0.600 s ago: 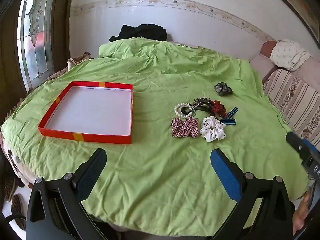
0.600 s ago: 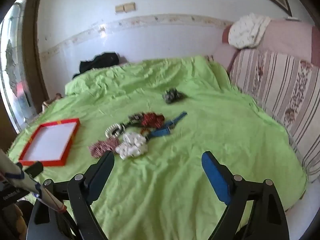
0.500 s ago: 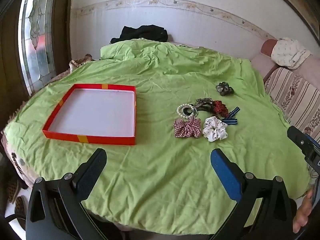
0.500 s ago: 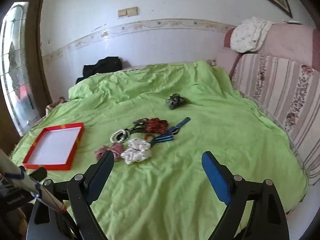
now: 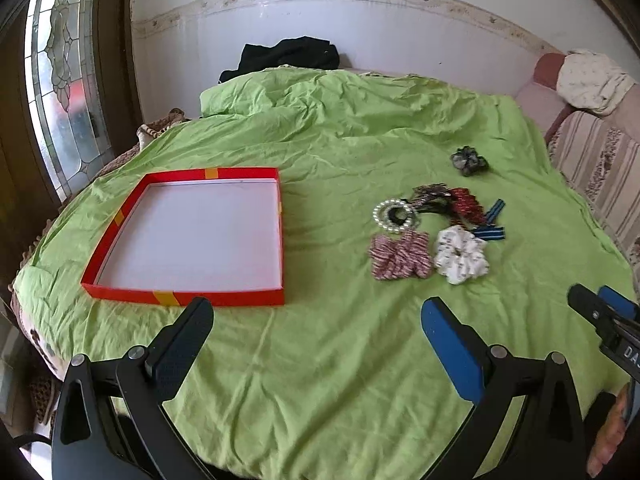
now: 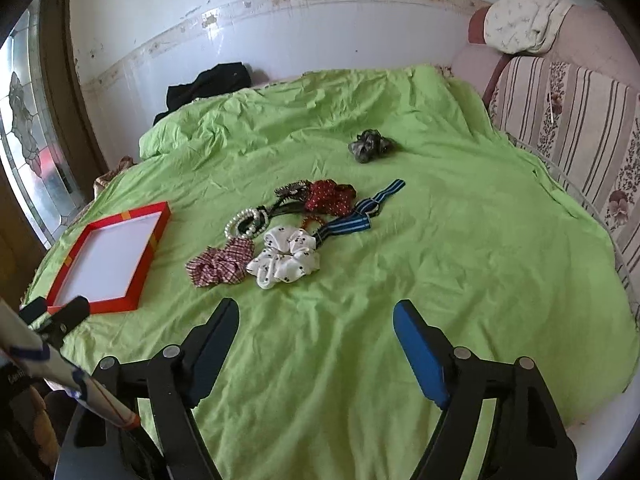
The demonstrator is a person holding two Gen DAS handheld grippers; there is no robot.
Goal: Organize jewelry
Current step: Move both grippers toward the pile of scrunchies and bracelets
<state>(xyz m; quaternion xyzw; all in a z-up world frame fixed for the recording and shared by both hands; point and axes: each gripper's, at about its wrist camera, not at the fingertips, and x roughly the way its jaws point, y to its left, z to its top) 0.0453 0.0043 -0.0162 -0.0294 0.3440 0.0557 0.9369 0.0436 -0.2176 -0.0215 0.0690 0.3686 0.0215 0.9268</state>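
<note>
**Both grippers held wide over the bed, nothing gripped; jewelry lies loose beside the empty box**

The left gripper point(image 5: 316, 316) is seen with its jaws spread fully apart above bare green bedspread point(image 5: 320, 380); nothing is held between them; the right gripper point(image 6: 316, 316) is likewise spread wide, a little less so, over bare cloth and with nothing between its pads. Both are tilted downward toward the bed, short of the items.

A shallow red box point(image 5: 182, 298) with a white floor is observed lying flat on the left part of the bedspread; no item is seen inside it.

The jewelry and hair pieces are grouped to the right of the box, well apart from it; a pearl bracelet point(image 5: 394, 216) is laid at the left of the cluster, overlapped by dark bands; a red plaid scrunchie point(image 5: 400, 256) lies just in front of it; a white printed scrunchie point(image 5: 460, 254) lies beside the plaid one, touching or nearly touching it; a red dotted scrunchie point(image 6: 330, 198) lies behind these; a blue striped band point(image 6: 352, 222) extends to the right of the group; a small amber ring is partly hidden beneath the white scrunchie. A dark grey scrunchie point(image 6: 370, 144) is set alone, farther back.

A striped sofa point(image 6: 568, 128) borders the bed on the right; a black garment point(image 5: 288, 54) rests at the far edge by the wall.
</note>
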